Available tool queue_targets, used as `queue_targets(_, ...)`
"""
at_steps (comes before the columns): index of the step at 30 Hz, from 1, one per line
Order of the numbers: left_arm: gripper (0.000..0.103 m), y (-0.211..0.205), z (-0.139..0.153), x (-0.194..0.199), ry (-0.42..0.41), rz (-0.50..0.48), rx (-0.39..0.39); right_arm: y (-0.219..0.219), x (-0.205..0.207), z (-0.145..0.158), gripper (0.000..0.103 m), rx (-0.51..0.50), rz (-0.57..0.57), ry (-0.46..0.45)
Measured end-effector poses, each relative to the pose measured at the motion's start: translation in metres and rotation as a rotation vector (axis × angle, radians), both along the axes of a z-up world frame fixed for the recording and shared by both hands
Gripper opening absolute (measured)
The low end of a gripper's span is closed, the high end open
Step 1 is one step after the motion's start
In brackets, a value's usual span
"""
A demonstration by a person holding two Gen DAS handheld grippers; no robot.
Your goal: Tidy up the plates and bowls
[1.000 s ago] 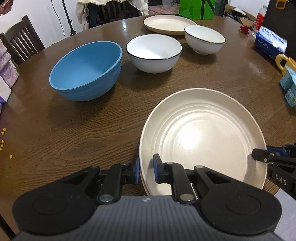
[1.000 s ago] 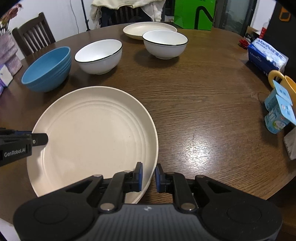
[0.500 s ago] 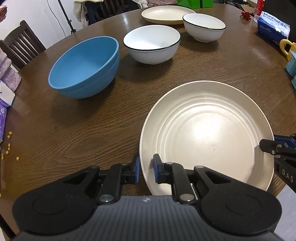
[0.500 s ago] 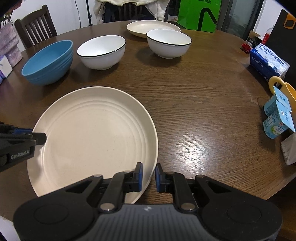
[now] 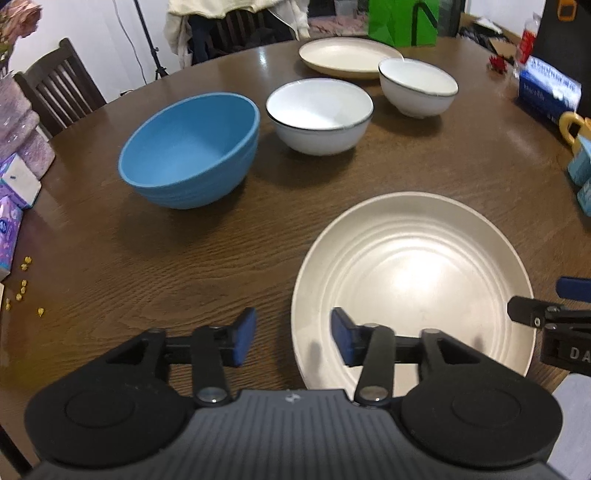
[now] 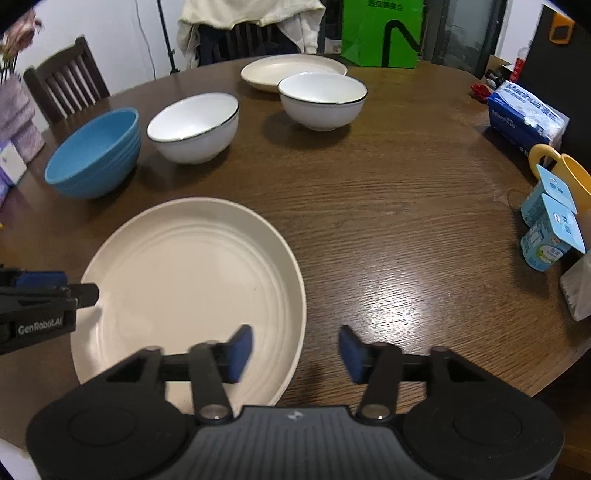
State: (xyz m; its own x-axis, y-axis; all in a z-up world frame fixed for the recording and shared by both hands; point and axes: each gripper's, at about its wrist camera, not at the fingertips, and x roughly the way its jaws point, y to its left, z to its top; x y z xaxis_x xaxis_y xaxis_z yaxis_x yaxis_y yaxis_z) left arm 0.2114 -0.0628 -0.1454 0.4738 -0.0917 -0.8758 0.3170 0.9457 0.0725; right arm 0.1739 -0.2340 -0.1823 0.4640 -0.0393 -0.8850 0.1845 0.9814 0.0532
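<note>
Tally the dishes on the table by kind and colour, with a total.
Cream plates: 2, near plate and far plate.
White bowls with dark rim: 2, left white bowl and right white bowl.
Blue bowls: 1, blue bowl.
Total: 5 dishes.

The near plate [image 6: 192, 280] is plain cream with faint concentric ridges, on a dark brown wood-grain table [image 6: 388, 206]. At ten o'clock sits a solid blue bowl [image 6: 94, 155]; at twelve, two white bowls [image 6: 194, 127] with thin black rims; behind, a bright green bag [image 6: 382, 31].
</note>
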Motion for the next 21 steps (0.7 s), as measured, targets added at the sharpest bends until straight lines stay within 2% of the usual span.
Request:
queue_targets(2, 0.066, 0.004, 0.005, -0.003, -0.019, 0.010, -0.015, -0.006, -0.005, 0.004, 0.073, 0.019, -0.016, -0.017)
queue_targets(3, 0.074, 0.006, 0.008, -0.005, -0.029, 0.015, -0.028, -0.007, -0.007, 0.006, 0.076, 0.025, -0.019, -0.026)
queue_targets(4, 0.087, 0.008, 0.011, -0.006, -0.040, 0.021, -0.038, -0.008, -0.010, 0.009, 0.082, 0.030, -0.021, -0.036)
queue_targets(6, 0.094, 0.010, 0.017, -0.011, -0.072, 0.033, -0.051, -0.011, -0.016, 0.013, 0.086, 0.036, -0.022, -0.052)
queue_targets(8, 0.103, 0.014, 0.023, -0.017, -0.097, 0.046, -0.072, -0.012, -0.022, 0.018, 0.095, 0.046, -0.022, -0.064)
queue_targets(11, 0.103, 0.019, 0.033, -0.025, -0.122, 0.065, -0.112, -0.012, -0.031, 0.025, 0.103, 0.057, -0.019, -0.084)
queue_targets(21, 0.103, 0.024, 0.062, -0.052, -0.201, 0.097, -0.187, -0.002, -0.058, 0.050, 0.103, 0.036, 0.004, -0.139)
